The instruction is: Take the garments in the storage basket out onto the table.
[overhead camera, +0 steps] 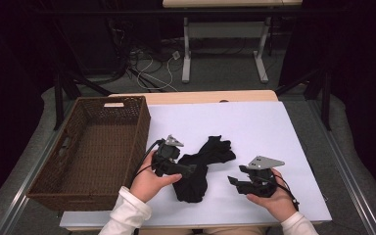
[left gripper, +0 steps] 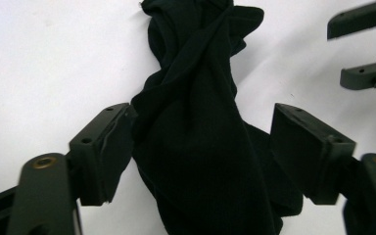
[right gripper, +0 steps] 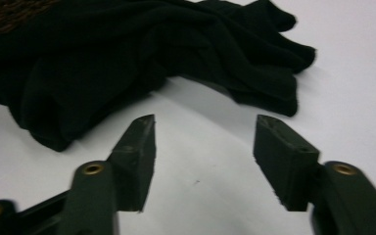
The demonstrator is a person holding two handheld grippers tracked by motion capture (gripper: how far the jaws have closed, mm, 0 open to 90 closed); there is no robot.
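I hold a black two-jaw gripper in each hand over a white tabletop (overhead camera: 254, 127). A crumpled black fabric garment (overhead camera: 200, 169) lies near the middle of the tabletop, closer to the near edge, stretching from the near edge up toward the centre.

My left gripper (overhead camera: 188, 170) reaches in from the left, level with the garment's lower half. In the left gripper view its fingers (left gripper: 105, 152) stand apart with the bunched cloth between them: the left finger touches the fabric's edge, while the right finger stands clear of the raised fold, with a lower layer of cloth beneath it. They are not clamped on it.

My right gripper (overhead camera: 233, 180) sits toward the near right part of the tabletop, just beside the garment and pointing at it. In the right gripper view its fingers (right gripper: 137, 156) are apart with bare white tabletop between them; the cloth lies just beyond their tips, untouched.

A dark brown woven rectangular basket (overhead camera: 127, 142) stands along the left edge of the tabletop, well apart from the garment
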